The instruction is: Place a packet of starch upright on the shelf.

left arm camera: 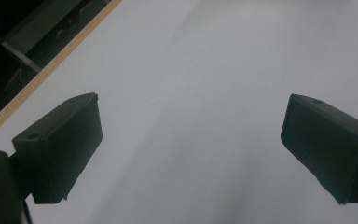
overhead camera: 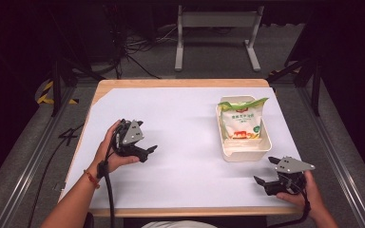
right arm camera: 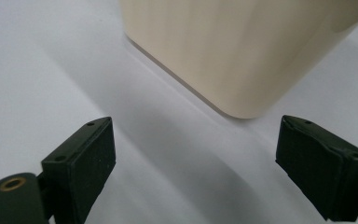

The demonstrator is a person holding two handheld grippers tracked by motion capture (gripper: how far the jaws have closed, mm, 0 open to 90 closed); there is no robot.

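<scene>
A cream plastic bin (overhead camera: 244, 151) stands on the white table cover at the right, holding a white and green snack bag (overhead camera: 241, 121) that leans upright inside it. My right gripper (overhead camera: 267, 169) rests near the table's front right, just below the bin's near corner, open with nothing between its jaws. In the right gripper view the bin's rounded corner (right arm camera: 242, 56) sits close ahead of the open gripper (right arm camera: 196, 158). My left gripper (overhead camera: 149, 152) is held at the left middle of the table, open and empty; its view has the gripper (left arm camera: 189, 144) over bare white cover.
The white cover (overhead camera: 185, 142) lies over a wooden table (overhead camera: 171, 83) whose edge shows at the back and left. A wooden edge (left arm camera: 51, 70) runs across the upper left of the left gripper view. Beyond the table are a dark floor, cables and a grey metal frame (overhead camera: 216, 33).
</scene>
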